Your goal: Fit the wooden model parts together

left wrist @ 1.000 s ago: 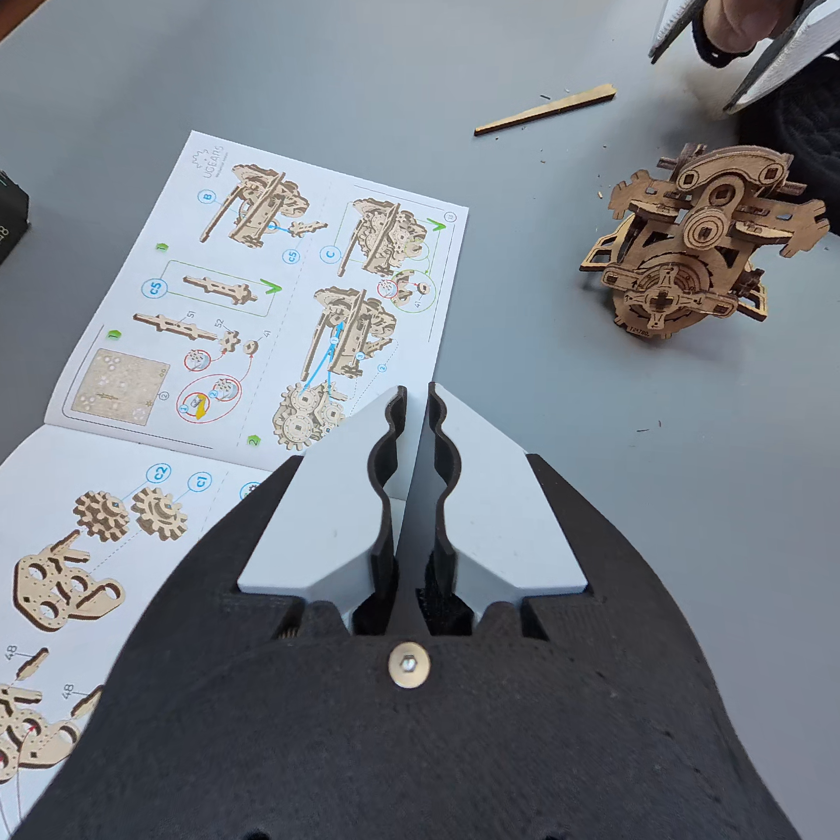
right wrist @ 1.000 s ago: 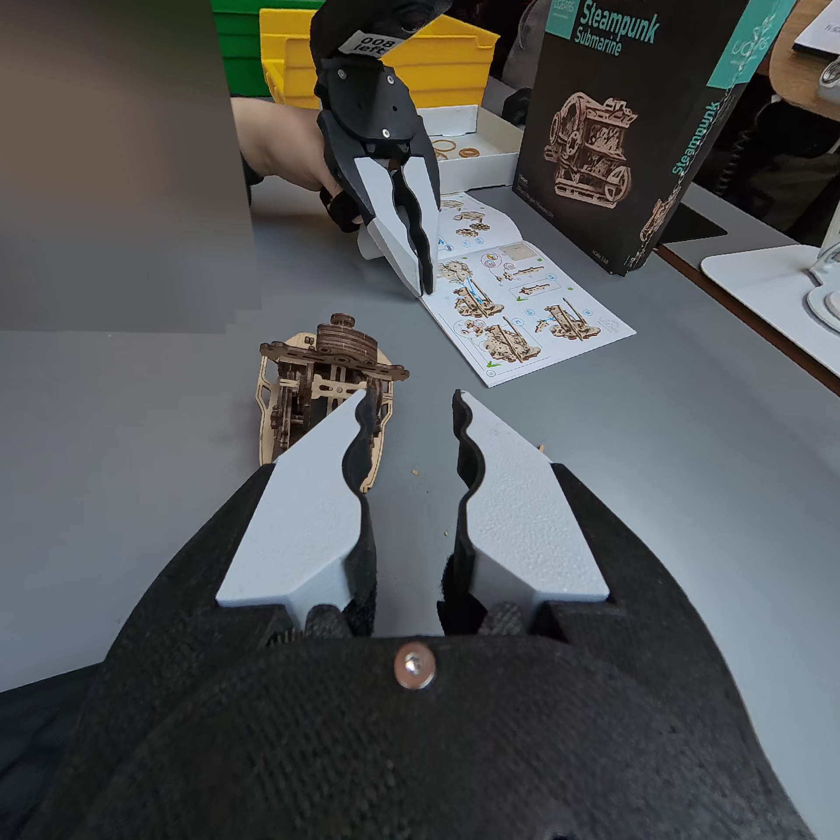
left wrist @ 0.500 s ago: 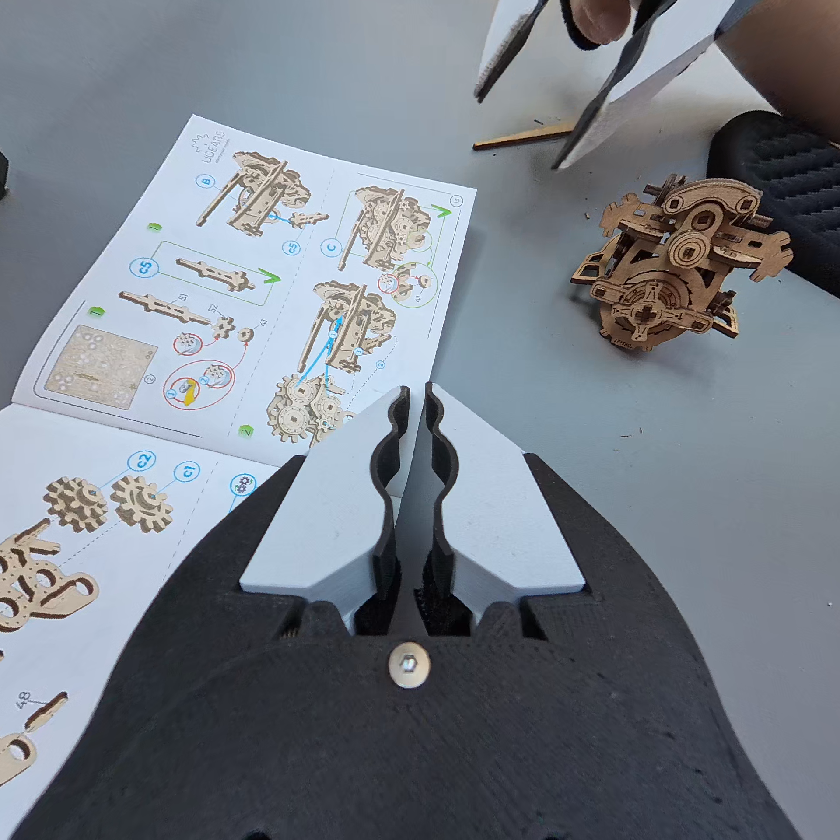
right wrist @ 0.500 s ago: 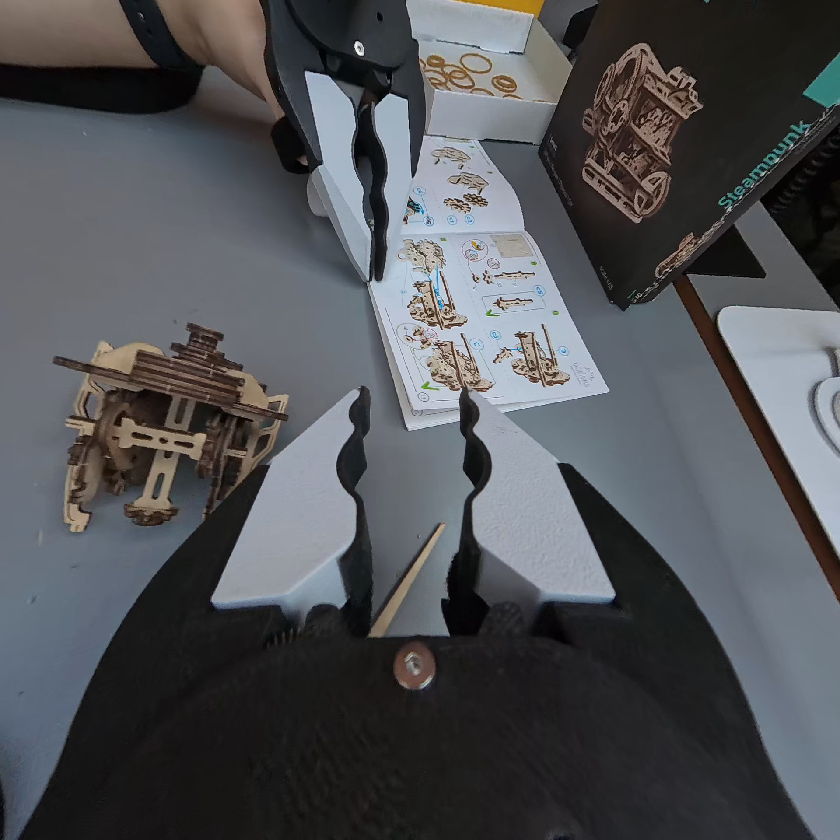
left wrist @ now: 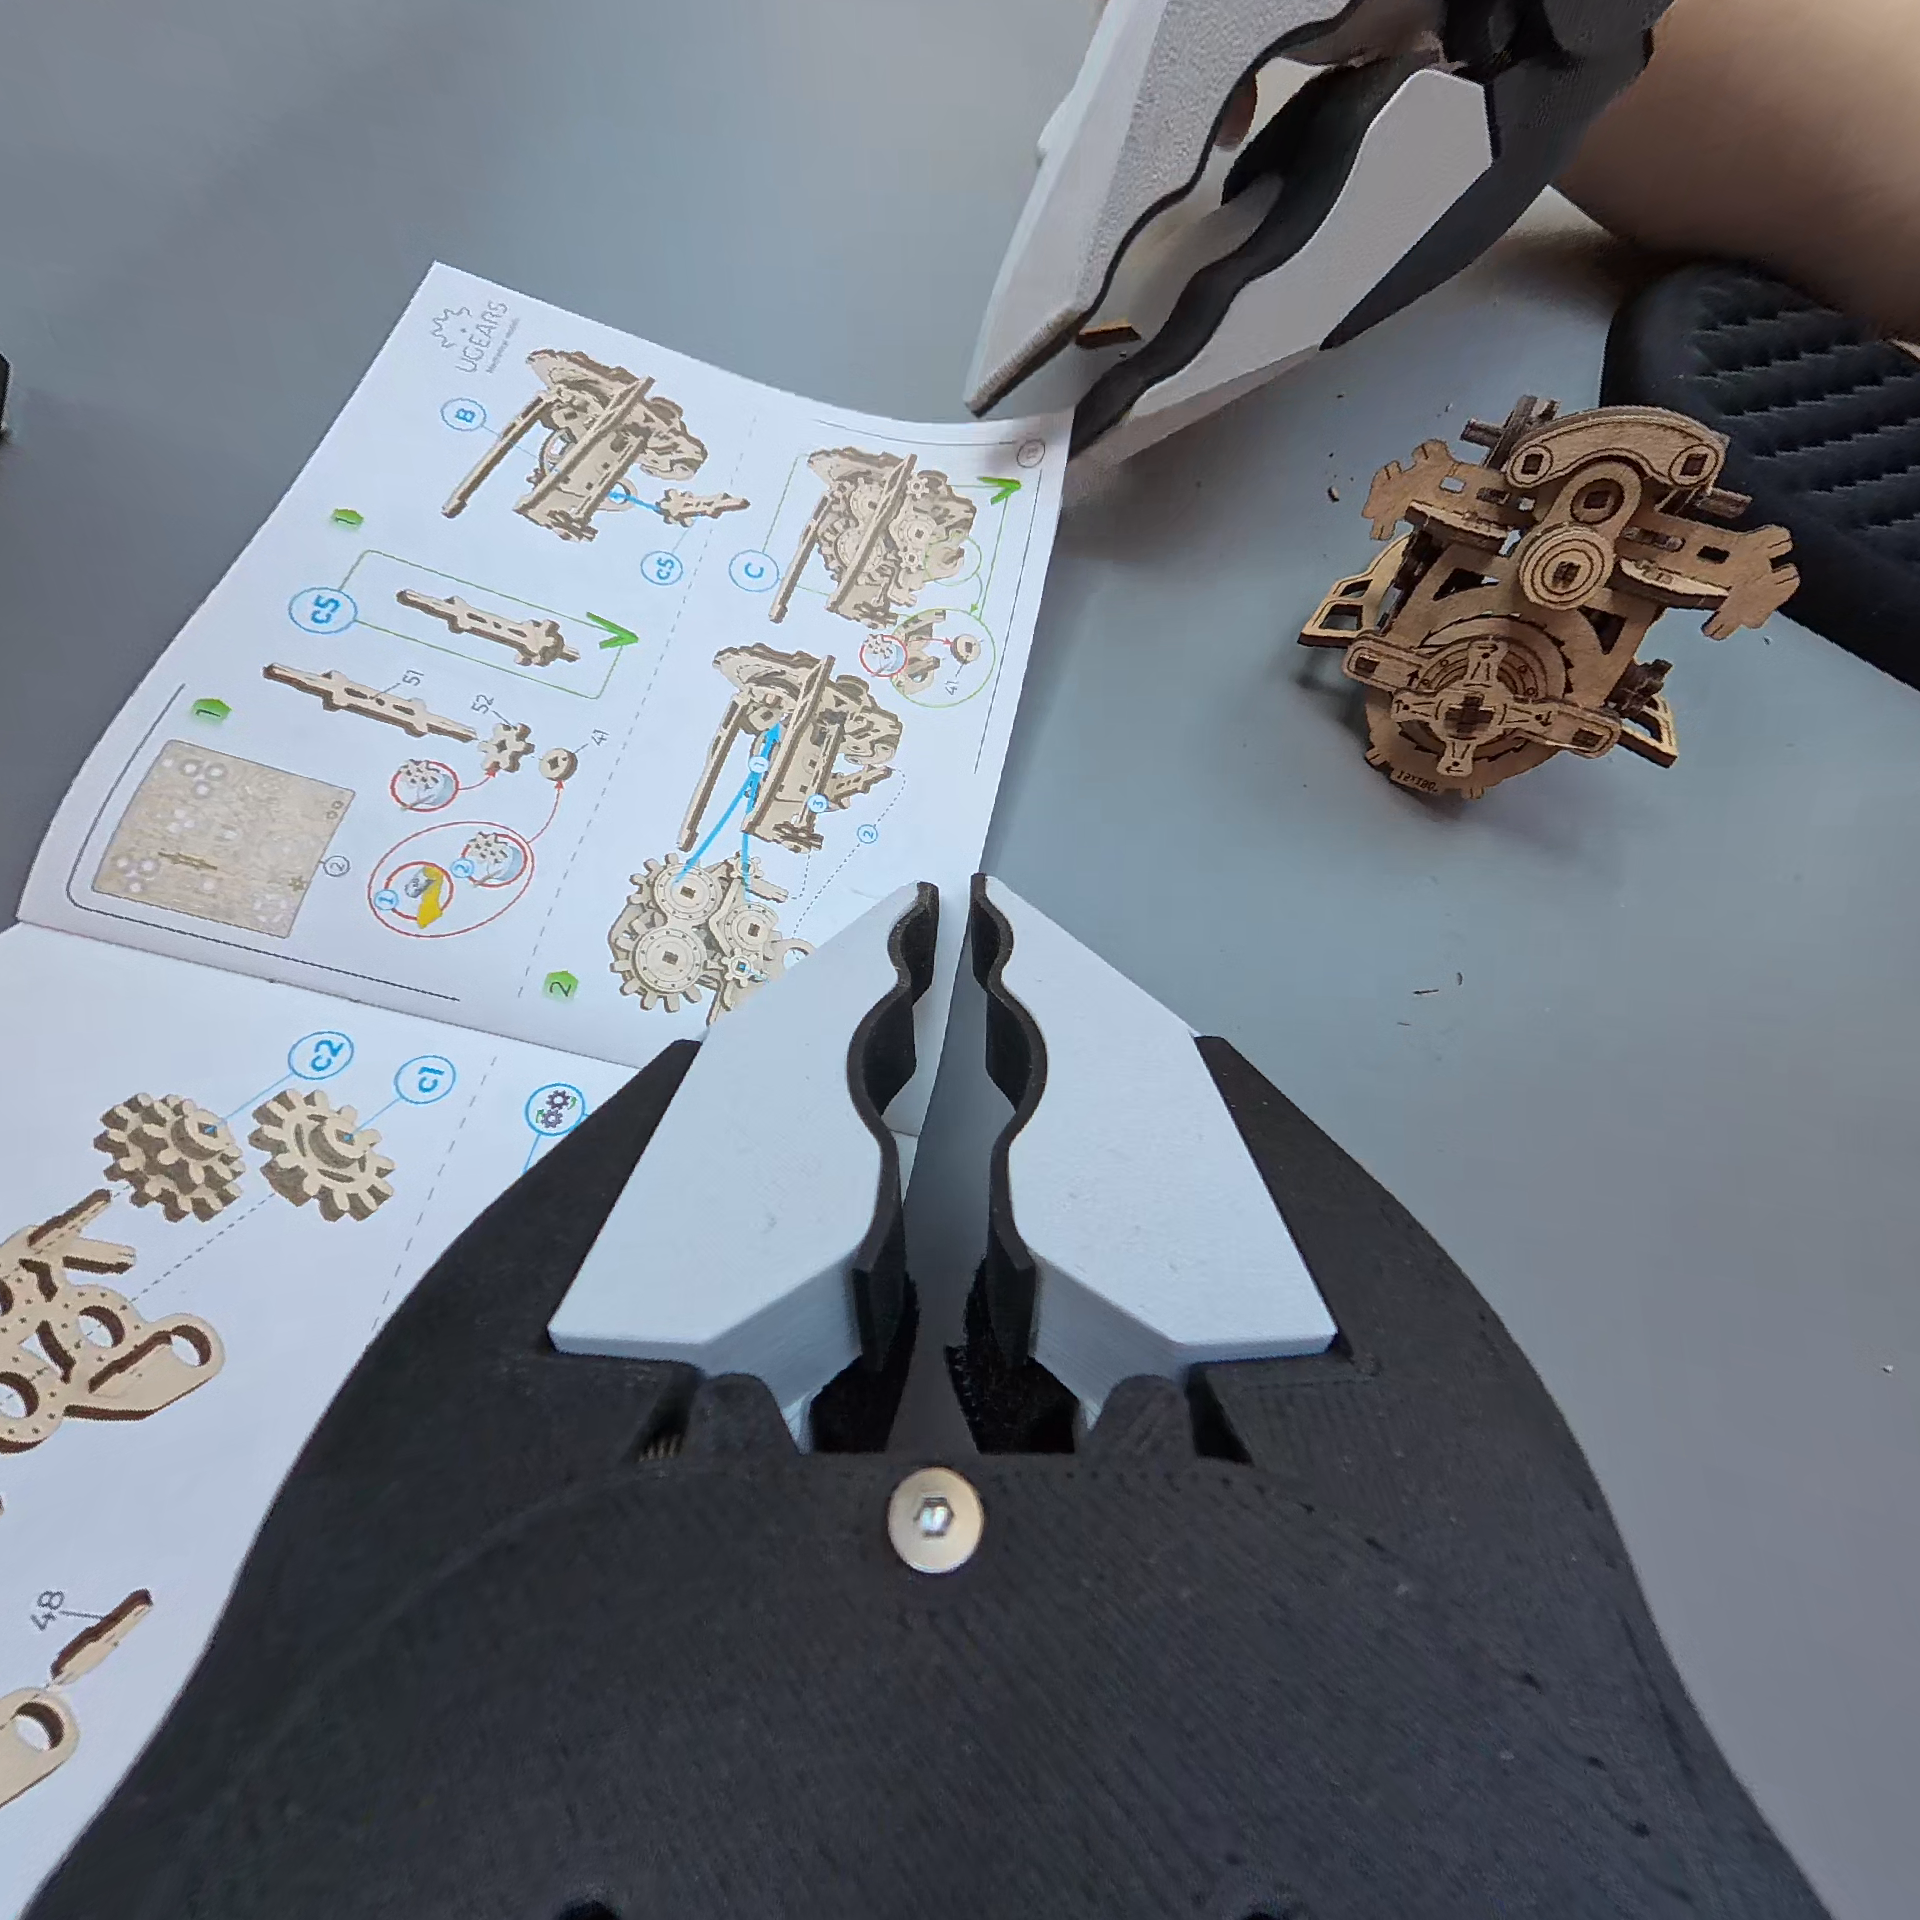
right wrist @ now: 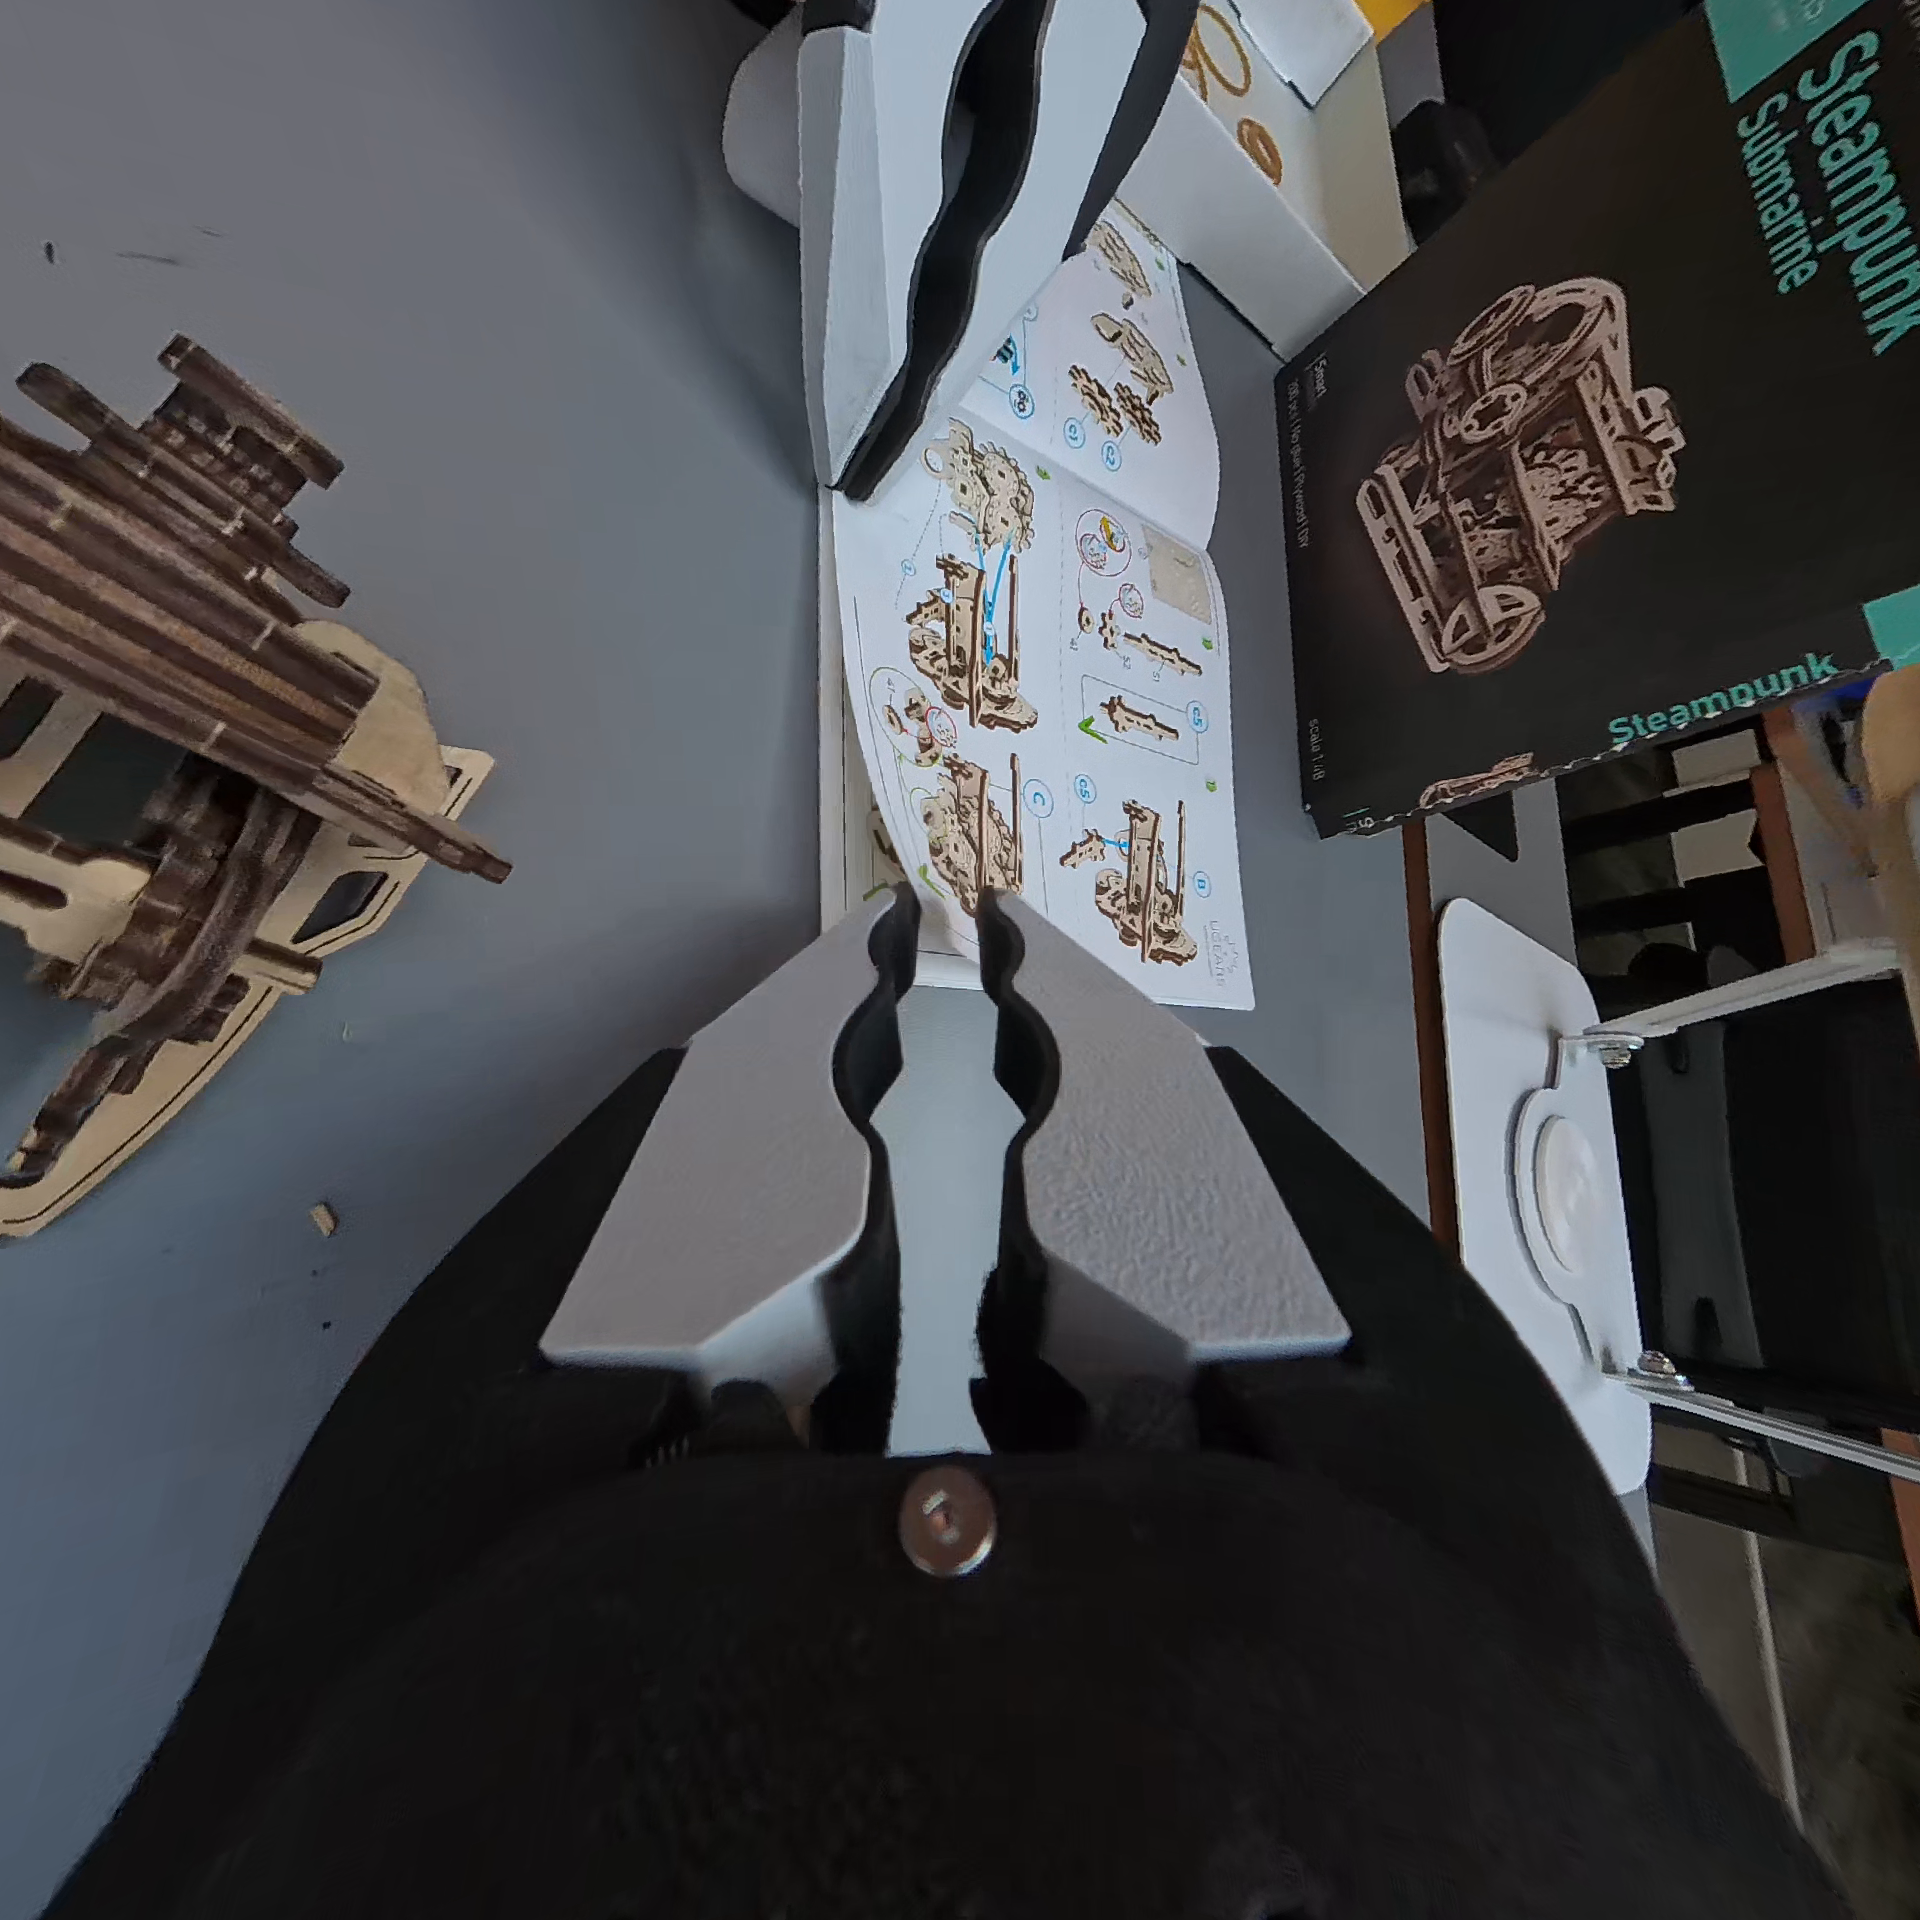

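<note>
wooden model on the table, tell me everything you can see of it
The wooden model is a partly built assembly of laser-cut plywood, pale tan with dark burnt edges. Stacked plates, slotted tabs, round discs and a cross-shaped hub show on its front. It stands alone on the grey table, beside the instruction booklet, with small wood crumbs around it. Neither gripper touches it.

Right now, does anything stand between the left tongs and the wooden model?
Nothing visible does. Only bare table lies between the left tongs and the model. The right tongs, holding a stick, hang farther back over the booklet's corner, off that line.
</note>
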